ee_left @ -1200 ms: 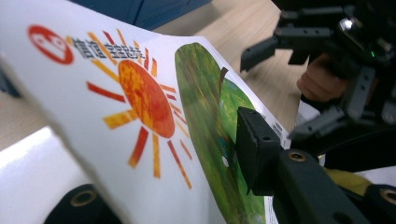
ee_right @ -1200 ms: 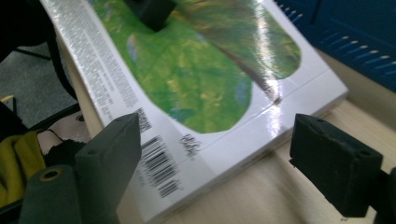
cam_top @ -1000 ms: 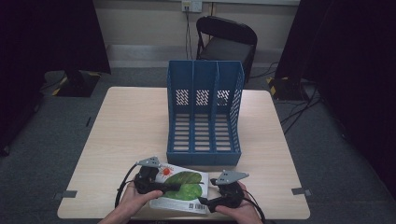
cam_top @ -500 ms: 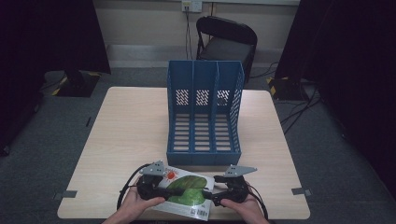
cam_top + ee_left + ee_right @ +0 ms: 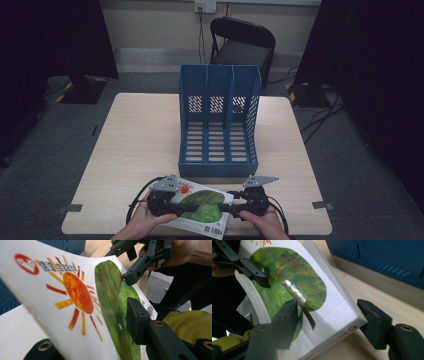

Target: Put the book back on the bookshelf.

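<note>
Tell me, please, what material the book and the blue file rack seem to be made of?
The book looks like paper with a glossy laminated cover: light glares on its green picture, and a clear film strip peels up near the spine. The blue file rack looks like moulded plastic with a matt to satin finish: uniform colour, thin walls and regular slots, though painted metal cannot be ruled out.

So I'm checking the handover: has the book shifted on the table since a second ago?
Yes. The book has slid toward the table's near edge, away from the blue file rack.
</note>
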Motion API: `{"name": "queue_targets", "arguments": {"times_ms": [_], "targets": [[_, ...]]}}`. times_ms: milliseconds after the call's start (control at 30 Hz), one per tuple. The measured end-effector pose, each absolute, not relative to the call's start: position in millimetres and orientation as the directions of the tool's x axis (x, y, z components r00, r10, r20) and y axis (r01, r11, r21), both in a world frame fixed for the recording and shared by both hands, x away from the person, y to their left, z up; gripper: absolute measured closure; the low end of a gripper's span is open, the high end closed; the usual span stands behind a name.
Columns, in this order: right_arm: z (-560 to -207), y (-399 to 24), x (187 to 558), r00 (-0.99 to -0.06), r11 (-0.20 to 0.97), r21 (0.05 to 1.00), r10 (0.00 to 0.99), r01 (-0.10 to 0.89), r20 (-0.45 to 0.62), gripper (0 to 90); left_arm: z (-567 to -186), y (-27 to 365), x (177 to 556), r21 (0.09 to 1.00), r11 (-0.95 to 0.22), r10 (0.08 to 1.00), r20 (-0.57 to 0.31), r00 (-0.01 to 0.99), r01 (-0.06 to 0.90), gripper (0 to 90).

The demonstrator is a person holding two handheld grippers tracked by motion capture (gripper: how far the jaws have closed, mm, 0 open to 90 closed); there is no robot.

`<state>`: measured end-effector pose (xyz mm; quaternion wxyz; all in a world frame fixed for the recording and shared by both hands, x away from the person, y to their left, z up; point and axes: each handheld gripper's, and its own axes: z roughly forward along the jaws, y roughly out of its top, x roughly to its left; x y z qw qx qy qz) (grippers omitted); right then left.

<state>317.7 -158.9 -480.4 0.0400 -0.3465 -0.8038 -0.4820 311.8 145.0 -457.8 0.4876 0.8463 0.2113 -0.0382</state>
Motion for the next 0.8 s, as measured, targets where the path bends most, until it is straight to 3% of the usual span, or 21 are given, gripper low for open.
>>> {"name": "queue_targets", "arguments": {"times_ms": [433, 800], "targets": [[-463, -168, 315, -0.766, 0.214, 0.806, 0.51, 0.552, 0.39, 47.8, -457, 150, 317, 0.825, -0.392, 0.356, -0.272, 0.894, 0.407, 69.9], [-437, -167, 308, -0.817, 0.214, 0.864, 0.486, 0.456, 0.311, 55.0, -459, 147, 317, 0.823, -0.413, 0.376, -0.235, 0.896, 0.389, 69.3]]}}
